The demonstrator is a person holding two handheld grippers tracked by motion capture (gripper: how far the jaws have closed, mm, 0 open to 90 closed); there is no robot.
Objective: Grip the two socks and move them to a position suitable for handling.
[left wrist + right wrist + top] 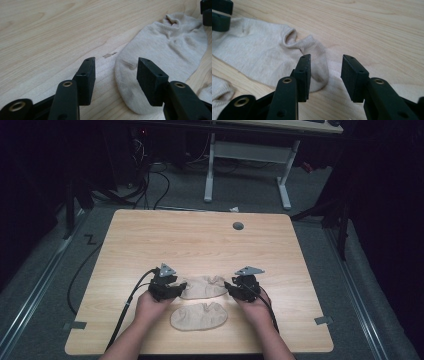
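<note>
The wooden table (200, 240) carries two beige socks, the farther sock (204, 287) lying flat with its long axis running left to right between the grippers, the nearer sock (199, 316) parallel just below it. The left gripper (181, 287) sits at its toe end and the right gripper (227, 287) at its cuffed heel end, each with jaws spread wide, gripping nothing.

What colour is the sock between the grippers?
Plain beige sock, no pattern; the left gripper view shows it best.

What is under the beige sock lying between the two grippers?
The beige sock lies flat on the wooden table. Bare wood shows all around it; whatever might sit beneath the fabric is covered.
</note>
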